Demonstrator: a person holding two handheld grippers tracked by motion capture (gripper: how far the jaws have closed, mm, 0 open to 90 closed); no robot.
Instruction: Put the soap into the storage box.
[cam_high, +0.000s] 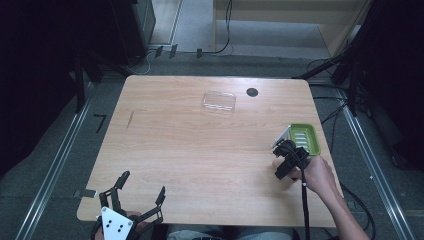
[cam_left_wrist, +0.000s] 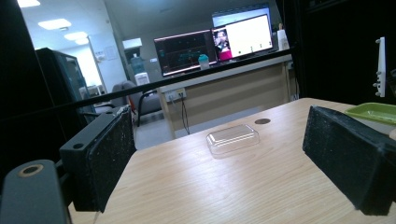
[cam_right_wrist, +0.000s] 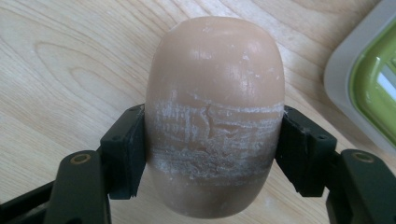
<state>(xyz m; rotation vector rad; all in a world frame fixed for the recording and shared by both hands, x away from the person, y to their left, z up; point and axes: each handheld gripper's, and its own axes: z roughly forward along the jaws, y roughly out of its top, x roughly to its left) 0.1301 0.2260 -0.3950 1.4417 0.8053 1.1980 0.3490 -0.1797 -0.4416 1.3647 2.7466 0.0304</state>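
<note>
**Soap bar clamped beside the green dish**

While the left gripper (cam_high: 142, 192) rests at the near left corner of the table (cam_high: 200, 150) with its jaws spread wide and nothing between them, the right gripper (cam_right_wrist: 212, 154) squeezes a tan soap bar (cam_right_wrist: 215, 107) by its sides. The bar sits low over the wood, just beside the green soap dish (cam_high: 304, 138). A clear plastic lid (cam_left_wrist: 232, 138) lies well apart, toward the far edge. The soap, scuffed white, bears no readable brand; writing on the far monitors (cam_left_wrist: 243, 35) is too small to tell.
</note>
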